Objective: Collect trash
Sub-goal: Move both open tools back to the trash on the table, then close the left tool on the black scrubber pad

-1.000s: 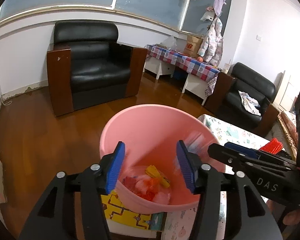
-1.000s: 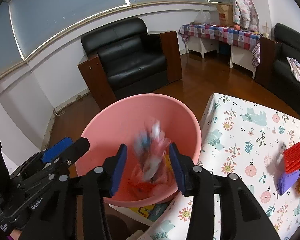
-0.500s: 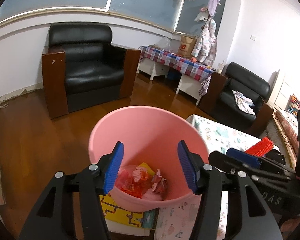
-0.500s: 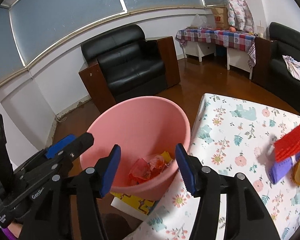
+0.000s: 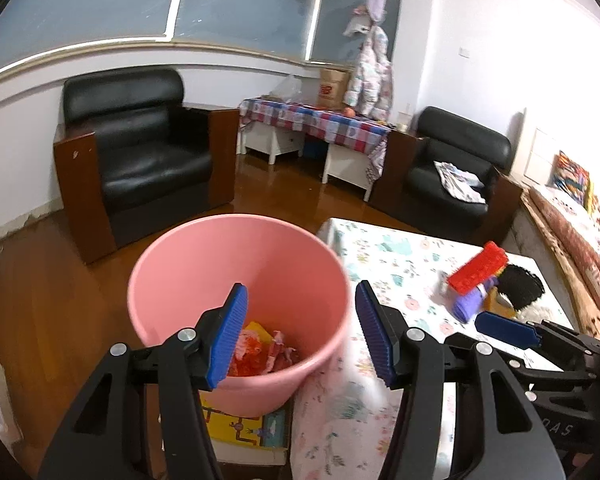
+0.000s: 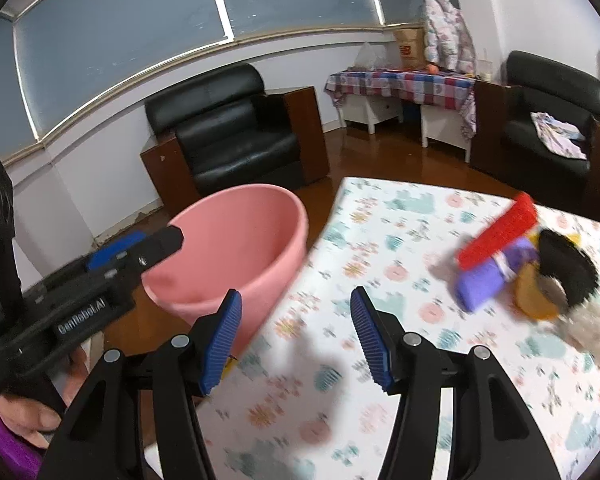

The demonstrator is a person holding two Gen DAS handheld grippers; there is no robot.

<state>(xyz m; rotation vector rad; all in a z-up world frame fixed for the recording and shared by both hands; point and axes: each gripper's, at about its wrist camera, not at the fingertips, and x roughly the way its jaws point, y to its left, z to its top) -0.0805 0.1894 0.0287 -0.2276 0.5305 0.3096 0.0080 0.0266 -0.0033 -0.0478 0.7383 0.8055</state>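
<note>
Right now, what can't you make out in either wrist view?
- Trash in the pink bin: the left tool covers part of it in the left wrist view; the bin wall hides all of it in the right wrist view.
- Pile on the table, under the red brush: motion blur in the right wrist view, so the pale lump at its right end is unidentifiable.
- Yellow sheet beneath the bin: mostly covered.

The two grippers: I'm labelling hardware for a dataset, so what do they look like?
Both the left gripper and right gripper have black angular plastic arms, silver pivot screws and ribbed blue fingertip pads. White lettering marks their bodies. No cables show. A bare hand with a purple sleeve holds the left one.
</note>
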